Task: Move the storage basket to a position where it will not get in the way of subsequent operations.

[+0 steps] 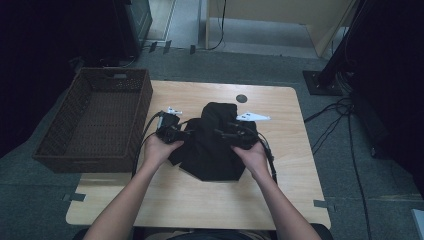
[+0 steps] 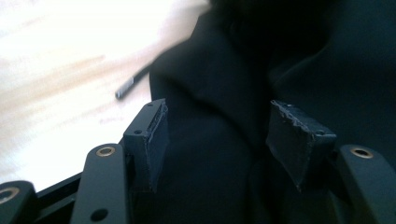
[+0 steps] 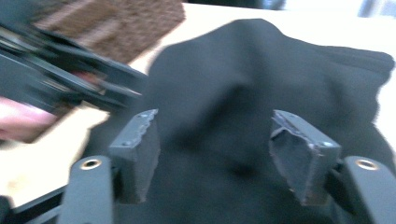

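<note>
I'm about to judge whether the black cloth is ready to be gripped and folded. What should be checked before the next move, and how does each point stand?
1. Left gripper open above the black cloth: ok.
2. Right gripper open above the cloth: ok.
3. Cloth pinched between either gripper's pads: not ok, both stand apart from it.
4. Cloth lying wholly on the table: ok.
5. Wicker basket apart from the cloth: ok.
6. Cloth smooth: not ok, bunched.
</note>
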